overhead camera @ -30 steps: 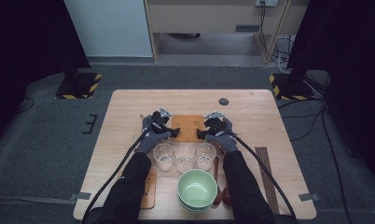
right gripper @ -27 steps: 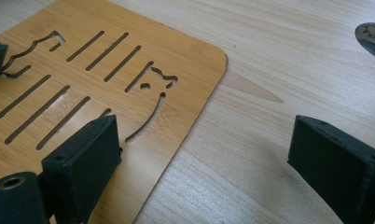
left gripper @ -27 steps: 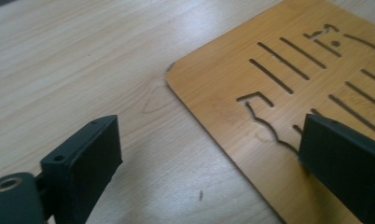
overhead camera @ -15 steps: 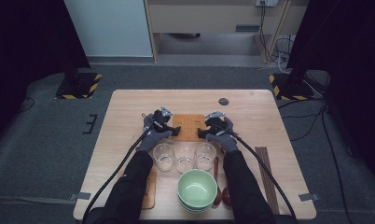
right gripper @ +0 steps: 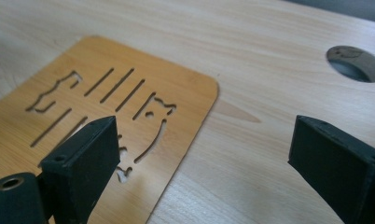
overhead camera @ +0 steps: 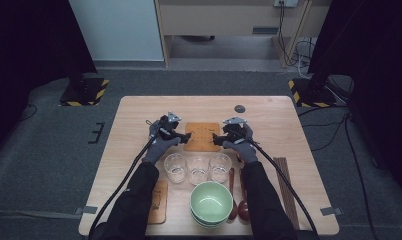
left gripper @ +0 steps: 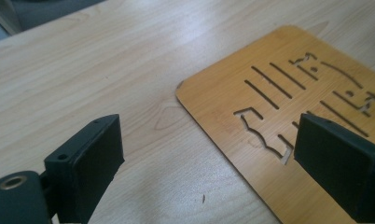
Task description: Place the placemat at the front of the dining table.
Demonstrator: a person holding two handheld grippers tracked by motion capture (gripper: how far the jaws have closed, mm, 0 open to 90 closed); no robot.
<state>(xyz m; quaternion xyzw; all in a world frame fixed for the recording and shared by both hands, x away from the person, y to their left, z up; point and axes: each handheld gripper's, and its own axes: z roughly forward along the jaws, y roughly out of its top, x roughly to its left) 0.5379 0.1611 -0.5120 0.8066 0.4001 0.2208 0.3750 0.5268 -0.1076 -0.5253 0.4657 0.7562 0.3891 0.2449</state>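
While we hover both grippers low over the table (overhead camera: 139, 120), the mat (overhead camera: 201, 136) lies flat mid-table, between them. Left gripper (overhead camera: 181, 137) at the mat's left edge, jaws wide, one over the mat, holding nothing. Right gripper (overhead camera: 220, 140) at its right edge, jaws wide, empty. Three glasses (overhead camera: 198, 169) sit just nearer us than the mat.

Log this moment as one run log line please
left gripper: open, at left edge of flat cut-out bamboo mat | right gripper: open, at its right edge | mat flat on light wooden table
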